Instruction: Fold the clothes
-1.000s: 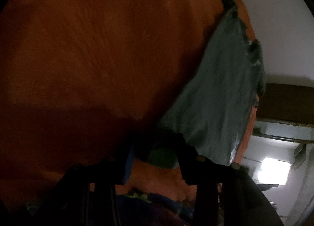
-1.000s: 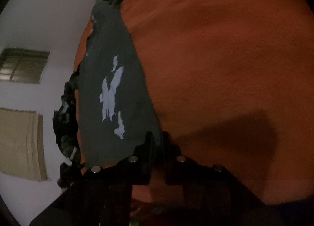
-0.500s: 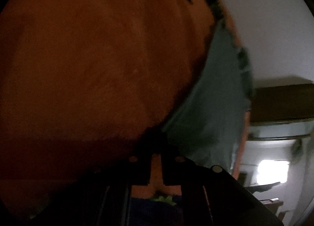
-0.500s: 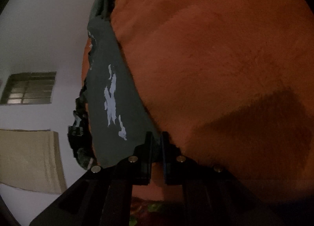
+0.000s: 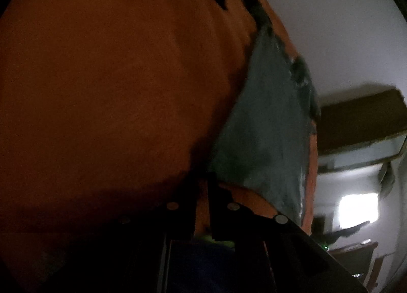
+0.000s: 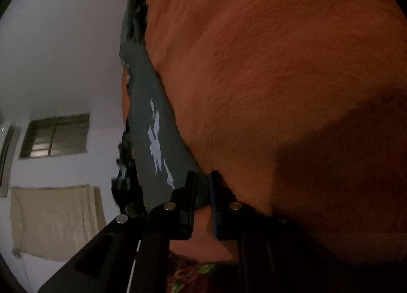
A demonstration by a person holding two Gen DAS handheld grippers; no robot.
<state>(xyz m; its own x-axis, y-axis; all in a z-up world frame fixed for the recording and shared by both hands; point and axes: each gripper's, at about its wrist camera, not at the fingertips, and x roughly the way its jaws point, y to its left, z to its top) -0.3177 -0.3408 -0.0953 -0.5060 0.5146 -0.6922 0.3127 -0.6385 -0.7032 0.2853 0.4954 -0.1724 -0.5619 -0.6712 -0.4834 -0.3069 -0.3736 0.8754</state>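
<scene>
Grey garment gripped at 2 corners over orange blanket.
Left hand-held gripper point(image 5: 202, 186) and right hand-held gripper point(image 6: 202, 181) each clamp an edge of the grey garment point(image 6: 155, 140); orange blanket point(image 6: 279, 76) beneath.

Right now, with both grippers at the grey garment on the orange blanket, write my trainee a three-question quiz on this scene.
1. True or false: the right gripper is shut on a corner of the dark grey garment with the white print.
2. What lies under the garment? A) fuzzy orange blanket B) bare wooden table C) white tiled floor
3. Fill in: in the right wrist view, the window on the white wall is on the ___ side of the picture.

Key: 1 true; 2 A; 3 left. The left gripper is shut on another corner.
</scene>
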